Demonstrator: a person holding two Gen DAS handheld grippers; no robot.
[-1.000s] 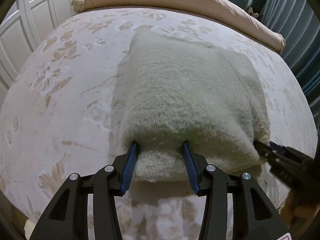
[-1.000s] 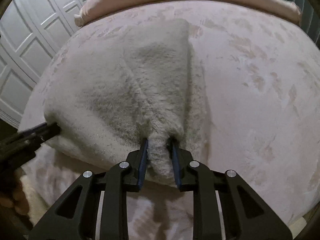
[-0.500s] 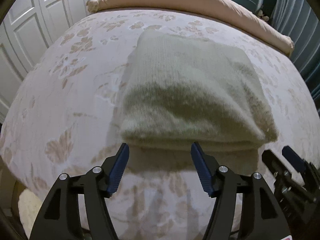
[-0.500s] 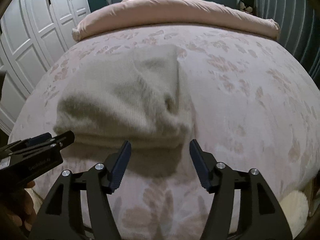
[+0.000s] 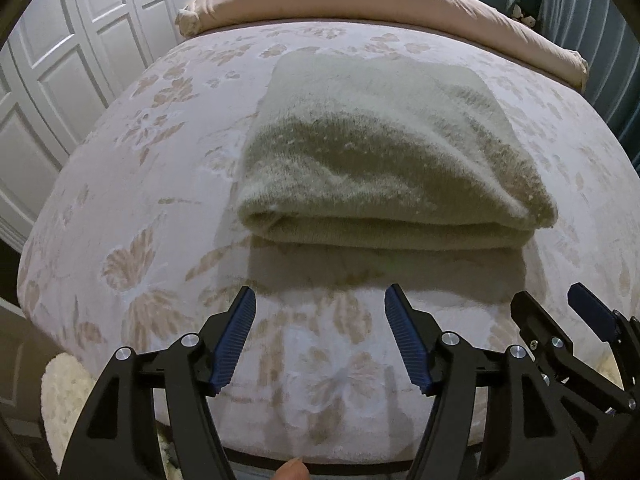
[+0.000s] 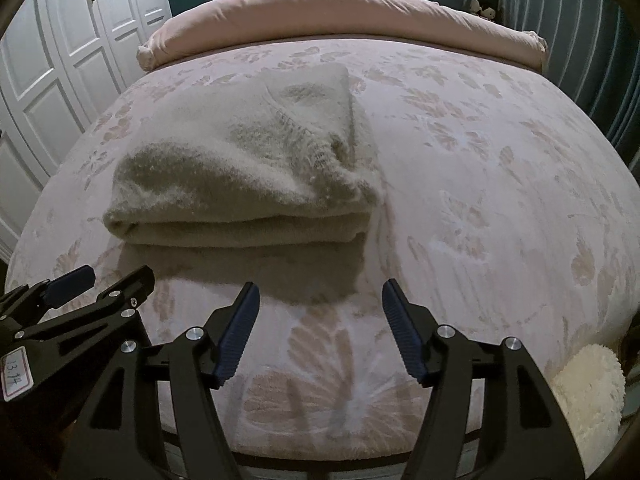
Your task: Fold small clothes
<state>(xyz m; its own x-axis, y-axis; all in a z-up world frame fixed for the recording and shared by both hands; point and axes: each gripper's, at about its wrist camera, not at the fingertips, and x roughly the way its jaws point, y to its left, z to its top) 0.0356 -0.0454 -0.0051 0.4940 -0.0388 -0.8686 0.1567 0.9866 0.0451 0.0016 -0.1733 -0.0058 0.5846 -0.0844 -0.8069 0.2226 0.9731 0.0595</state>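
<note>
Left tool (image 5: 320, 300): open, empty | right tool (image 6: 320, 296): opening, empty | folded sweater (image 5: 384, 160): on bed, just beyond both

Fuzzy knitted wool sweater (image 5: 384, 160) on a plush, matt bedspread (image 5: 160, 184) (flower pattern); ribbed blue claw pads (image 5: 236, 340).

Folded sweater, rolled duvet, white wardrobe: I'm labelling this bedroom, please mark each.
Folded sweater (image 5: 384, 152), left wrist view, top face.
Rolled duvet (image 6: 340, 16), right wrist view, middle of roll.
White wardrobe (image 6: 60, 52), right wrist view, door panel.
</note>
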